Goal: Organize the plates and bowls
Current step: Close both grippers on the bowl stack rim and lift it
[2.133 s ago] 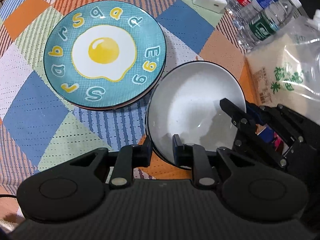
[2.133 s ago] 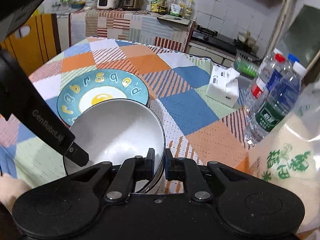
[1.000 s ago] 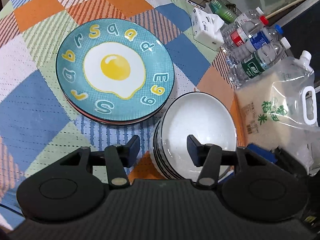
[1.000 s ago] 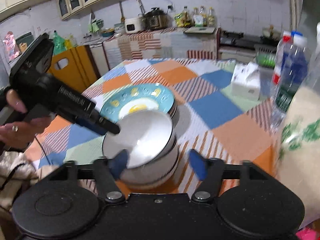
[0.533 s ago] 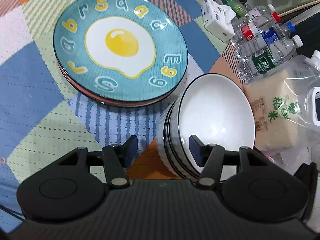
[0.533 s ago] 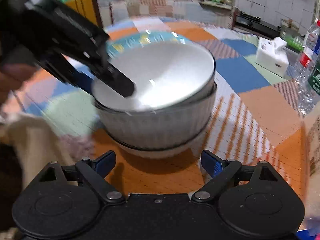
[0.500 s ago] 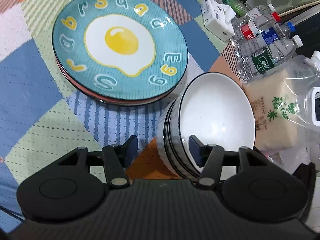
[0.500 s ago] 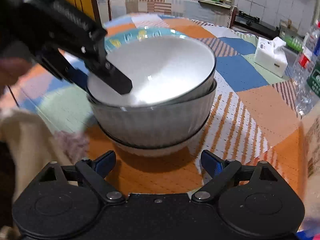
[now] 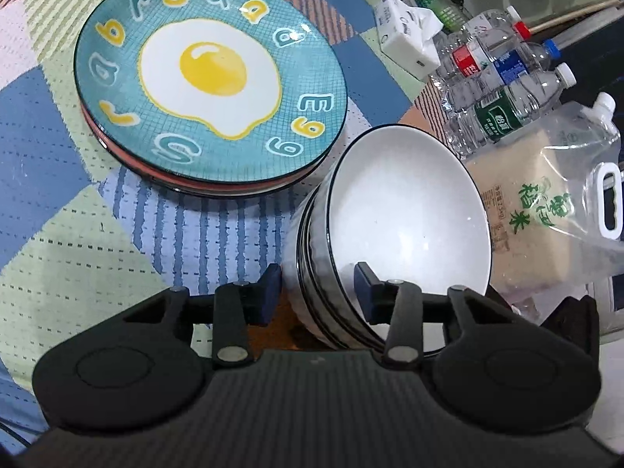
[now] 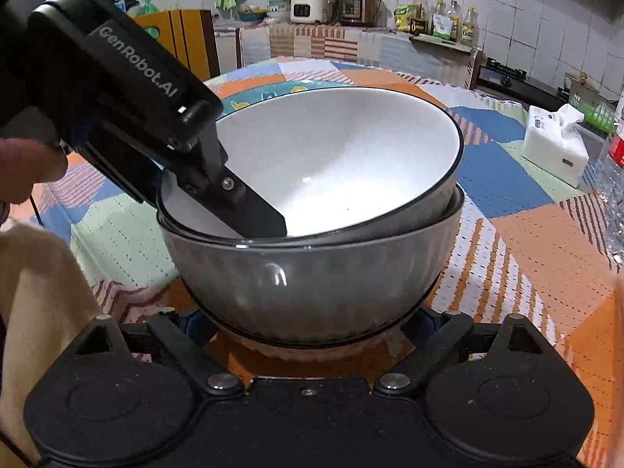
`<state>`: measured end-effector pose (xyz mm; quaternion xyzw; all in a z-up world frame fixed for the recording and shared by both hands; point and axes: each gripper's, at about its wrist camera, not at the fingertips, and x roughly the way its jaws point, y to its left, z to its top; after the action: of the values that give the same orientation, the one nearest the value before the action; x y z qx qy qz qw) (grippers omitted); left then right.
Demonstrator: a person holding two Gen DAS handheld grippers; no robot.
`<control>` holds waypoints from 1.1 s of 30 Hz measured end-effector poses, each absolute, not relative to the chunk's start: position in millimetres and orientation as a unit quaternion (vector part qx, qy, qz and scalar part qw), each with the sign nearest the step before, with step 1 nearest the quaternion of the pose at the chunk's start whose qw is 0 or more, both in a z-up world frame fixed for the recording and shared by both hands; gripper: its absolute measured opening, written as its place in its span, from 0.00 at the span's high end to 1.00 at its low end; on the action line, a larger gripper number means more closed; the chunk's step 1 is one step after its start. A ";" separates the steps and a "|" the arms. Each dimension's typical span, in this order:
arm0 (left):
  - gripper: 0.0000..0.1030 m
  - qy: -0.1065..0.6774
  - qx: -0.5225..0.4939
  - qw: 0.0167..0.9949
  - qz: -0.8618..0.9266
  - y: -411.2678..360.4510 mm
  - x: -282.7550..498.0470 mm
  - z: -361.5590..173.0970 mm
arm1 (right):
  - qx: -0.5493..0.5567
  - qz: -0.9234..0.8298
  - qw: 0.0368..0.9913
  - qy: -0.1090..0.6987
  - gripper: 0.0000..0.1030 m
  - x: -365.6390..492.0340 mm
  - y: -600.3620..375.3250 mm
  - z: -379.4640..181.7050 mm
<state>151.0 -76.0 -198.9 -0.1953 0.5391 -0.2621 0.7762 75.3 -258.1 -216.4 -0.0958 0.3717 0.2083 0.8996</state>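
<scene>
- The stack of white bowls (image 9: 405,210) sits on the patchwork tablecloth (image 9: 58,202), just right of the plates; the top bowl (image 10: 343,156) rests tilted inside the grey ribbed bowl (image 10: 312,284) beneath it.
- The left gripper (image 9: 318,290) straddles the near rim of the stack, one finger outside the wall, one finger (image 10: 249,210) inside the top bowl. Its jaws have just been closing in on that rim, though a gap shows at the outer pad, so no pinch yet.
- The right gripper (image 10: 308,321) is low at the base of the stack, jaws spread wide and just been opening, fingertips tucked behind the bowl's belly on either side; whether they touch, I cannot tell.
- The stack of plates (image 9: 210,82), fried-egg plate on top, lies flat just beside the bowls.
- Beyond: a tissue pack (image 9: 405,45), three water bottles (image 9: 503,89) and a bag of rice (image 9: 546,210) on the right.
- A person's fingers (image 10: 27,171) grip the left tool's handle.
</scene>
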 end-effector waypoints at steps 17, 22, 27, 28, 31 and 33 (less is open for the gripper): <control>0.61 0.530 -0.182 0.784 -0.266 -78.9 144.6 -198.5 | -0.096 0.216 0.908 0.347 0.08 68.2 -259.6 -222.8; 0.61 0.523 -0.154 0.792 -0.274 -82.3 135.1 -191.2 | -0.094 0.217 0.908 0.347 0.09 61.4 -257.3 -221.6; 0.61 0.519 -0.155 0.792 -0.282 -78.3 127.7 -179.3 | -0.097 0.217 0.910 0.339 0.09 56.5 -257.8 -214.6; 0.61 0.518 -0.157 0.792 -0.284 -76.3 127.1 -175.7 | -0.097 0.218 0.912 0.335 0.09 54.9 -257.9 -211.9; 0.61 0.512 -0.149 0.794 -0.292 -71.8 126.1 -163.0 | -0.102 0.217 0.916 0.321 0.09 51.1 -255.7 -201.7; 0.61 0.504 -0.144 0.799 -0.296 -66.4 124.8 -152.5 | -0.105 0.218 0.918 0.314 0.09 50.9 -253.6 -194.7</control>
<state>124.8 -66.4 -152.5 -0.1445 0.5039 -0.2955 0.7987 50.9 -253.6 -194.7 -0.1049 0.3139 0.2176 0.9182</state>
